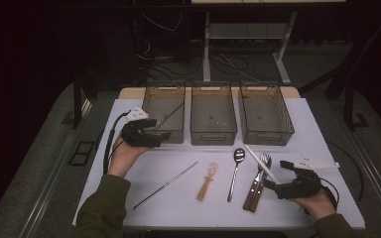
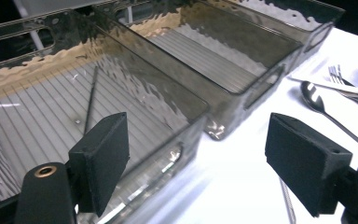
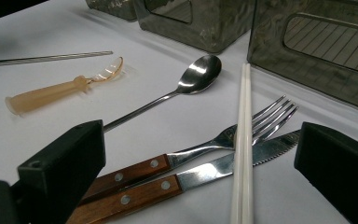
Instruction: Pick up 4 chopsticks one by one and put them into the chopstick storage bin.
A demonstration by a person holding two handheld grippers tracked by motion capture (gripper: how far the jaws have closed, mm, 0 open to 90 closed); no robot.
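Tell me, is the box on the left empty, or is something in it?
Not empty. The left box holds one thin metal stick, lying slanted on its ribbed floor. The left gripper hangs open by its front wall.

place: lab | cues: dark room, floor cables (image 1: 163,59), desk frame (image 1: 243,42), staged white table (image 1: 307,129)

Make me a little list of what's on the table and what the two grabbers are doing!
Bins: three clear bins in a row at the far side
Left bin: one thin metal stick inside
On table: metal chopstick, small amber spoon, metal spoon, fork, knife, white chopsticks
Left gripper: open, holding nothing, by left bin
Right gripper: open, over fork and knife
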